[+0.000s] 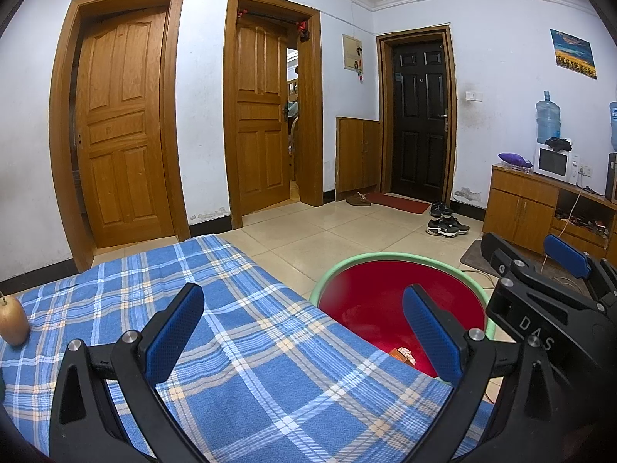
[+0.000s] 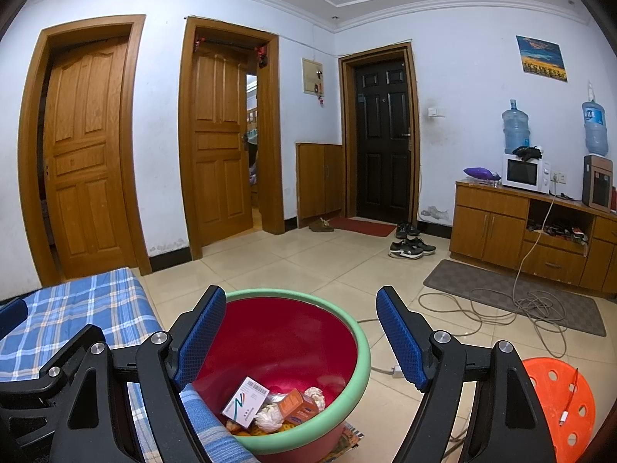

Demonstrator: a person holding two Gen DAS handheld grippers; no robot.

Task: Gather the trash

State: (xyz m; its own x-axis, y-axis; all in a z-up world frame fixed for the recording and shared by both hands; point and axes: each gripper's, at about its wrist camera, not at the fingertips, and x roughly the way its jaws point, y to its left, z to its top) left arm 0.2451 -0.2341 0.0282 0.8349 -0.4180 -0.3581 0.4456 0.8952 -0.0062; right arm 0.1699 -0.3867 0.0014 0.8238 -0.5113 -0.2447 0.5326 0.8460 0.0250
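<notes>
A red basin with a green rim (image 2: 364, 351) stands on the floor beside the table's edge. In it lie a white carton (image 2: 245, 405), an orange box (image 2: 297, 406) and crumpled paper (image 2: 268, 416). My right gripper (image 2: 300, 341) hangs open above the basin with nothing between its fingers. My left gripper (image 1: 302, 332) is open and empty over the blue plaid tablecloth (image 1: 154, 281), with the red basin (image 1: 327, 276) at its right. The right gripper (image 1: 555, 270) shows at that view's right edge. A brown onion (image 1: 13, 320) rests on the cloth at far left.
An orange plastic stool (image 2: 559, 409) with a cable on it stands at lower right. Loose cords (image 2: 501, 308) trail over the tiled floor and a grey mat (image 2: 516, 293). Shoes (image 2: 410, 249) sit near the dark door. A wooden cabinet (image 2: 489, 227) carries a microwave and water bottles.
</notes>
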